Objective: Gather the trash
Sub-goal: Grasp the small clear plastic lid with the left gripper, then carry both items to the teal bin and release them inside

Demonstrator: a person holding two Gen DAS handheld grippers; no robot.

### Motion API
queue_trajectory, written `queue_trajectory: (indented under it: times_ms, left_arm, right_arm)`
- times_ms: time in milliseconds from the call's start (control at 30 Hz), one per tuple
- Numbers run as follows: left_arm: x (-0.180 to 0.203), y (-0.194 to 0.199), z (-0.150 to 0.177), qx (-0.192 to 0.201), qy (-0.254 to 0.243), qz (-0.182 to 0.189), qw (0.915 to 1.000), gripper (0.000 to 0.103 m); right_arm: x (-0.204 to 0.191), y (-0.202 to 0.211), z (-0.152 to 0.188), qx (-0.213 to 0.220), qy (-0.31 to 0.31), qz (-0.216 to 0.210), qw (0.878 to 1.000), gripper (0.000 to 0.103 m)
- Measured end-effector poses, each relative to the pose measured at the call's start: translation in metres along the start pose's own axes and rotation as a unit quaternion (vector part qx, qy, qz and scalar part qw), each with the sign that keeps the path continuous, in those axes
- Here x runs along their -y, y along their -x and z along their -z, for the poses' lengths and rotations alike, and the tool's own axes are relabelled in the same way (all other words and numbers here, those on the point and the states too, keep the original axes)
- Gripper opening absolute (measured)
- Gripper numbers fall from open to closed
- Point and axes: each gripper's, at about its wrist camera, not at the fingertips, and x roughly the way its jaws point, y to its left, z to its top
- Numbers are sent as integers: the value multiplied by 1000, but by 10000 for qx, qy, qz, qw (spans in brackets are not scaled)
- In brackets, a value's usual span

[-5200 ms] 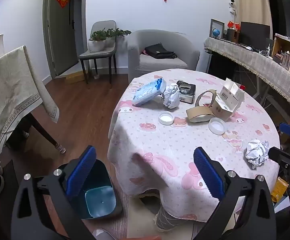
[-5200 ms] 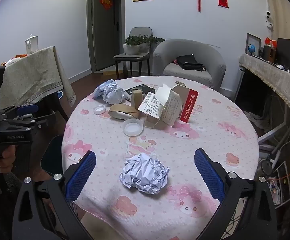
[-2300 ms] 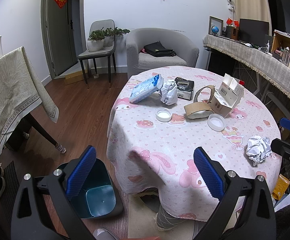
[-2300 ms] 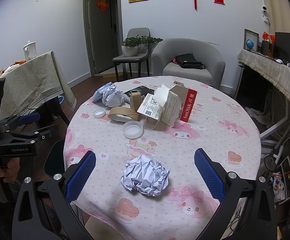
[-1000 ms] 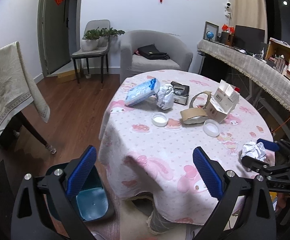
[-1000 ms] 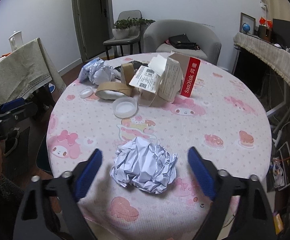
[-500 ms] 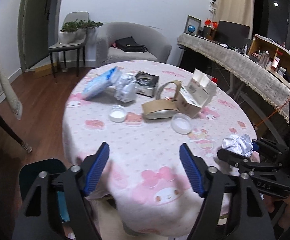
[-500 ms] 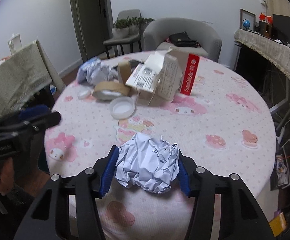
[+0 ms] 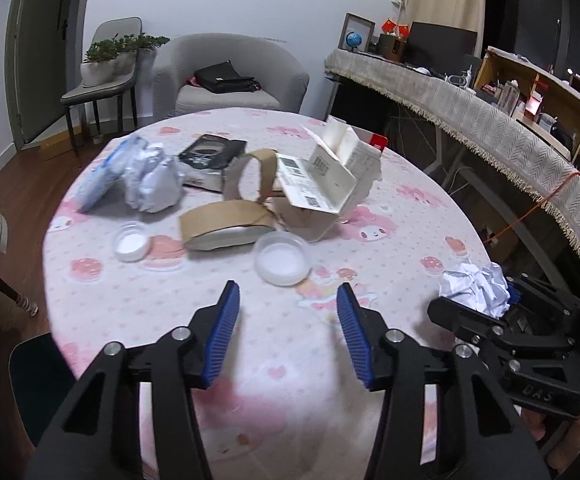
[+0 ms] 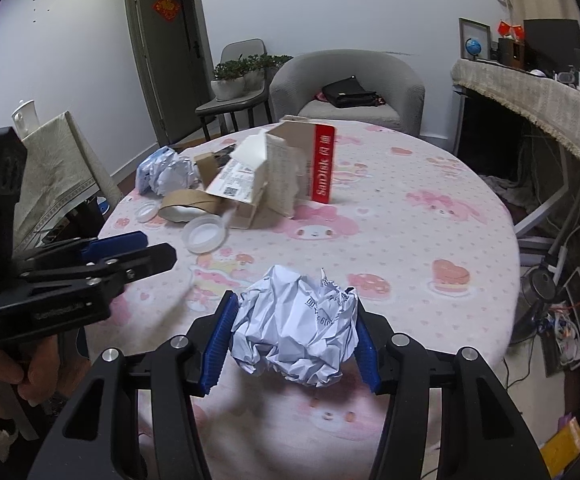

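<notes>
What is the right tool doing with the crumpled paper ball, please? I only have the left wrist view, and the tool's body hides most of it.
Observer: The right tool is shut on the crumpled paper ball; both blue pads press its sides.
Operator: Is it off the tablecloth?
Observer: I cannot tell, because the ball hides the cloth beneath it. Printed characters show on its paper.
Operator: What is the red corner behind the white carton?
Observer: A red SanDisk box, standing upright right beside that carton.
</notes>
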Motion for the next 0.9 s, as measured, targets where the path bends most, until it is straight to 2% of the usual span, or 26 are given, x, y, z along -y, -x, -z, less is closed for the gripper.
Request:
queue_trajectory:
  times_ms: [300, 567, 767, 900]
  left_arm:
    - [6, -26, -10, -291, 33, -268, 9992, 47]
    - [13, -40, -21, -289, -43, -595, 9978, 45]
    - [16, -44, -26, -279, -83, -691, 9972, 42]
    - [10, -39, -24, -256, -69, -532, 9982, 42]
  right_arm:
    - [20, 7, 6, 33, -157, 16, 9999, 55]
    - [26, 9, 8, 22, -202, 53, 9998, 55]
    - [26, 8, 6, 20, -228, 59, 9997, 55]
    - [21, 5, 2, 11, -201, 33, 9998, 55]
